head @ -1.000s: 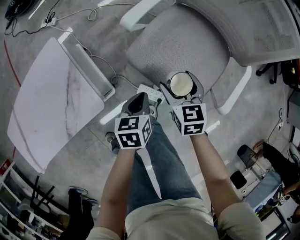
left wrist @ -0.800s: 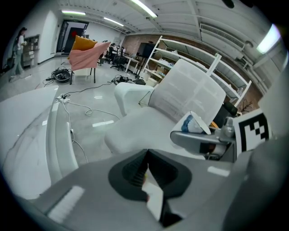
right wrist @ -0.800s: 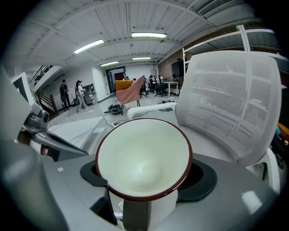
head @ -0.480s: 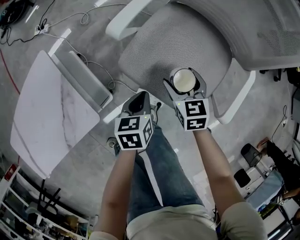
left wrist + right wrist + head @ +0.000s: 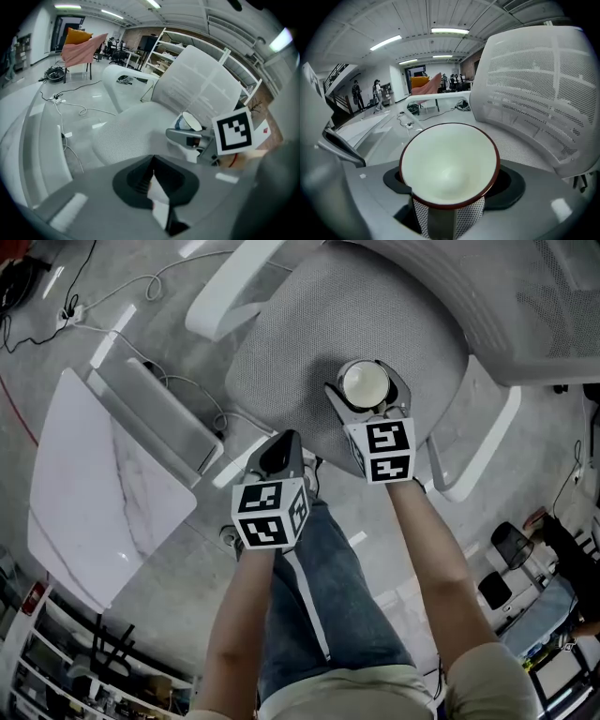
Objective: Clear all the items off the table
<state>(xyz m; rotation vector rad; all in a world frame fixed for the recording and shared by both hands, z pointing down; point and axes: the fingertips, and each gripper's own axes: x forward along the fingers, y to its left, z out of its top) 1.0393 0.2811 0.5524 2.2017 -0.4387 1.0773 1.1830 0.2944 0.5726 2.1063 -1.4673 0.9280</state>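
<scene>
Two items are in the air over the chair, none on the table. The cup [image 5: 364, 382], white inside with a dark red rim, sits just above centre in the head view, over the middle of the seat [image 5: 291, 343]. The right gripper [image 5: 367, 401] is clamped on it, jaws on either side of its wall, mouth tilted back toward that gripper's camera [image 5: 449, 161]. Lower and left of it, the left gripper [image 5: 277, 454] hangs over the seat's front edge. Its jaws are pressed fully together, with a thin white slip [image 5: 158, 199], probably paper, pinched in the seam. The table [image 5: 103, 484] lies at the left edge of the frame, well apart from both.

Risks, as I judge them: the cup is held tilted, so letting go while it is above the mesh could tip it onto its side, roll it to the front edge and send it off. The seat is soft and curved, which makes that likelier. The slip is light and could flutter past the seat if freed too high.

Compared with a second ago, both grippers have pushed further up the frame and in over the seat. The cup was then at the seat's front lip, and the table has drifted leftward in the picture.
</scene>
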